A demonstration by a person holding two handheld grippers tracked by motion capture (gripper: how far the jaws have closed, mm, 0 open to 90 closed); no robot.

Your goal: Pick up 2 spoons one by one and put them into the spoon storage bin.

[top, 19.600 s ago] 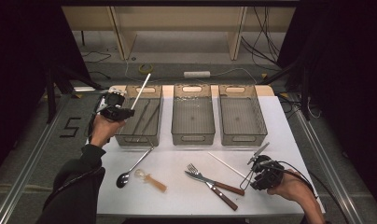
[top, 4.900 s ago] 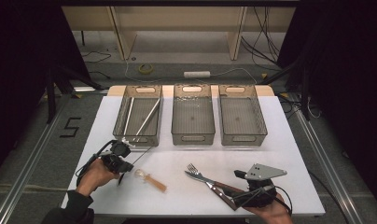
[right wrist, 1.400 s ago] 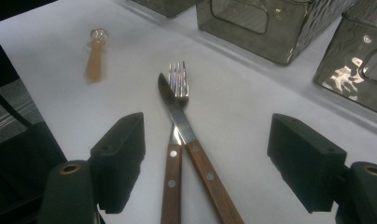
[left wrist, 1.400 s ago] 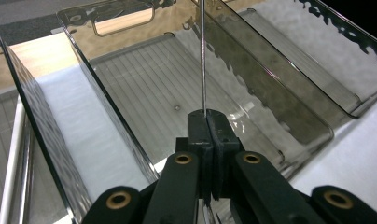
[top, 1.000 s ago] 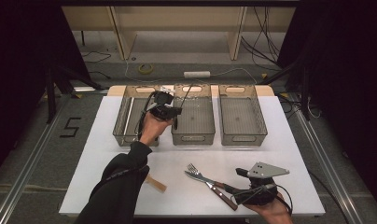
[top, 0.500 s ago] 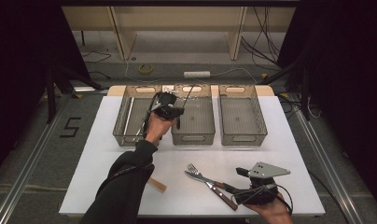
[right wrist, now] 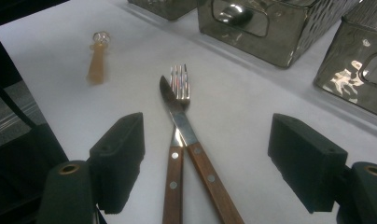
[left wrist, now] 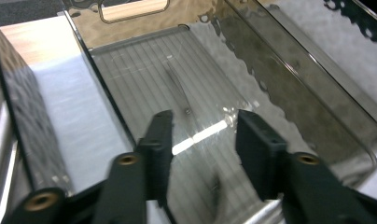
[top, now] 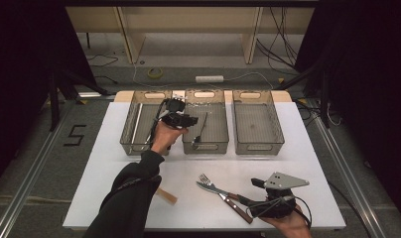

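Note:
My left gripper hovers over the near-left part of the middle bin. Its jaws have just been opening, and in the left gripper view the left gripper stands open with nothing pressed between the pads. A metal spoon lies loose on that bin's floor; from the gripper it is a blurred dark streak, the spoon. My right gripper rests open at the table's near right. In its own view, the right gripper has a wooden-handled fork and knife crossed between its wide jaws, untouched.
Three smoked plastic bins stand in a row at the back: the left bin holds long thin sticks, the right bin looks bare. A small wooden-handled piece lies near the front edge by the person's left sleeve. Fork and knife lie front centre.
The left gripper's jaws have parted and the spoon now lies in the middle bin. The left hand has hardly shifted. The right gripper has not moved.

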